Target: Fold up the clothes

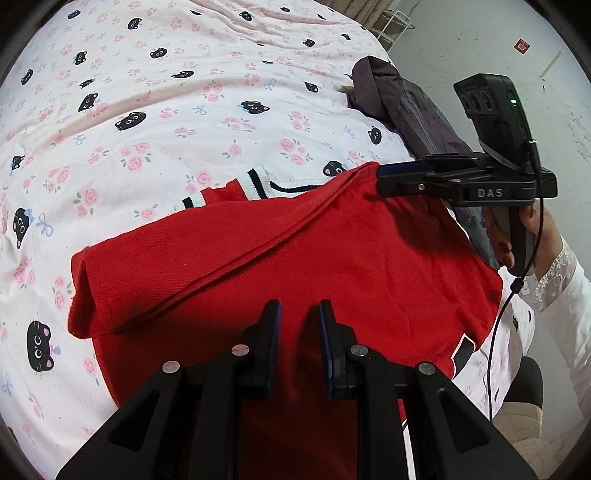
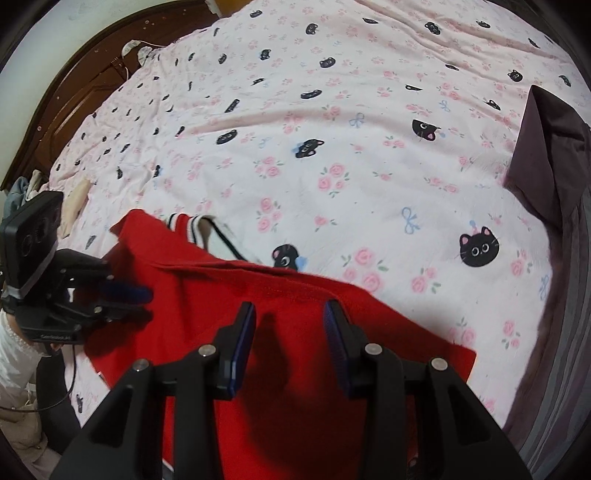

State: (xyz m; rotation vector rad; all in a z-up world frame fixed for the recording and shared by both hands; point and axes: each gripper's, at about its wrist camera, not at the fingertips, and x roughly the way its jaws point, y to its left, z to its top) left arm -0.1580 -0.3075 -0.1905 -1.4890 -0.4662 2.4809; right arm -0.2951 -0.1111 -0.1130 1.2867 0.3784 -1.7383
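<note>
A red garment (image 1: 295, 251) with black-and-white striped trim (image 1: 255, 184) lies partly folded on the pink cat-print bedsheet (image 1: 166, 110). My left gripper (image 1: 299, 314) hovers over its near part. The jaws stand a little apart, with only flat red cloth showing below the gap. My right gripper (image 1: 380, 173) reaches in from the right, its tips at the garment's far raised edge. In the right wrist view my right gripper (image 2: 290, 314) is open above the red garment (image 2: 295, 369), nothing pinched. The left gripper (image 2: 147, 302) is at the left, over the cloth.
A dark purple garment (image 1: 406, 107) lies at the bed's right edge, also seen as a purple garment (image 2: 546, 166). A wooden headboard (image 2: 74, 103) bounds the far left. A hand and white lace sleeve (image 1: 554, 273) hold the right gripper. A white wire rack (image 1: 395, 26) stands beyond the bed.
</note>
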